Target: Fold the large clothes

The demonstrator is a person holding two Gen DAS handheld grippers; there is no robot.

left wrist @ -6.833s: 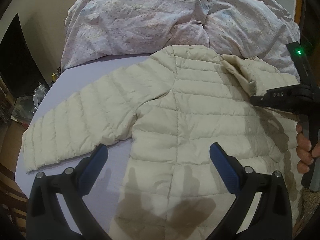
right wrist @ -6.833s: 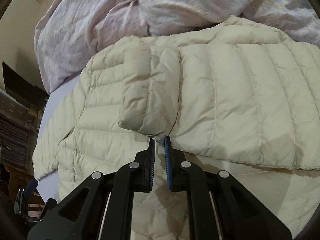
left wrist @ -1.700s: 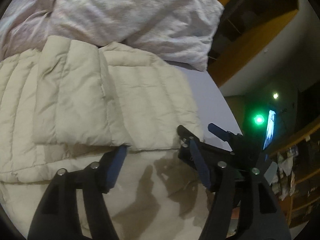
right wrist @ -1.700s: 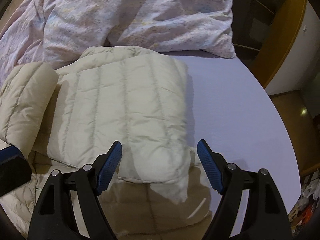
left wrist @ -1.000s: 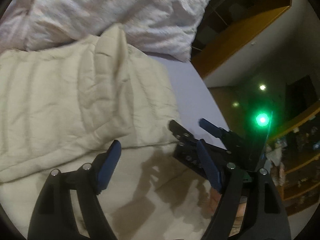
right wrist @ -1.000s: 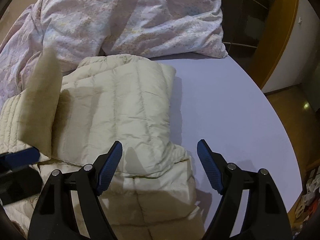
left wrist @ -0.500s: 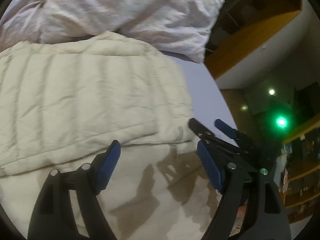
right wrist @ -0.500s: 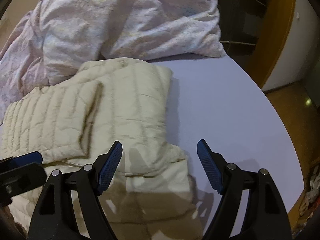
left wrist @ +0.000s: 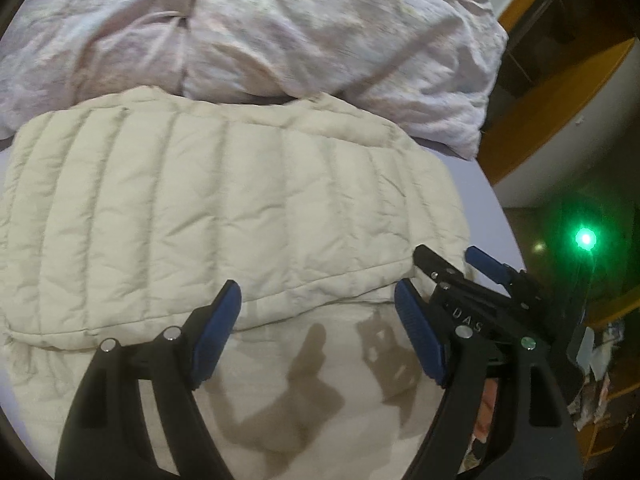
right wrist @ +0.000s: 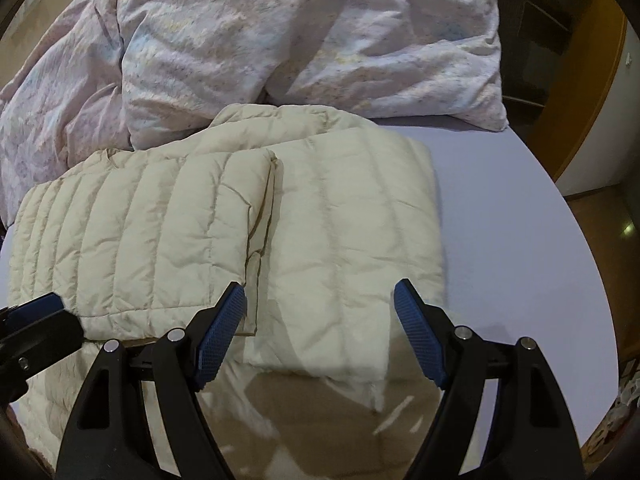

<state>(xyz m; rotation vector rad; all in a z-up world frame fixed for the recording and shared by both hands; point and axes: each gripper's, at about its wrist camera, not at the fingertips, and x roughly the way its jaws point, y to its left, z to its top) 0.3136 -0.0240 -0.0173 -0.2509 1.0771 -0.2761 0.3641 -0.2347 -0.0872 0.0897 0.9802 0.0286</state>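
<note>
A cream quilted puffer jacket [left wrist: 224,216] lies on the lilac bed sheet [right wrist: 520,248], folded over itself with both sides laid across its middle. In the right wrist view the jacket [right wrist: 340,240] shows a left flap [right wrist: 140,232] lying over its centre. My left gripper [left wrist: 318,312] is open and empty, just above the folded edge. My right gripper [right wrist: 320,312] is open and empty over the jacket's near right part. The right gripper also shows in the left wrist view [left wrist: 464,268], beside the jacket's right edge. The left gripper's tip [right wrist: 36,312] shows at the far left.
A crumpled pale pink duvet [left wrist: 248,28] is heaped behind the jacket, also in the right wrist view [right wrist: 280,32]. The bed edge curves on the right [right wrist: 588,280], with wooden floor and wooden furniture [left wrist: 560,80] beyond. A green light [left wrist: 586,238] glows at the right.
The left side of the jacket has been laid over the middle and now lies flat. Both grippers stay open and have drawn back slightly towards the near edge.
</note>
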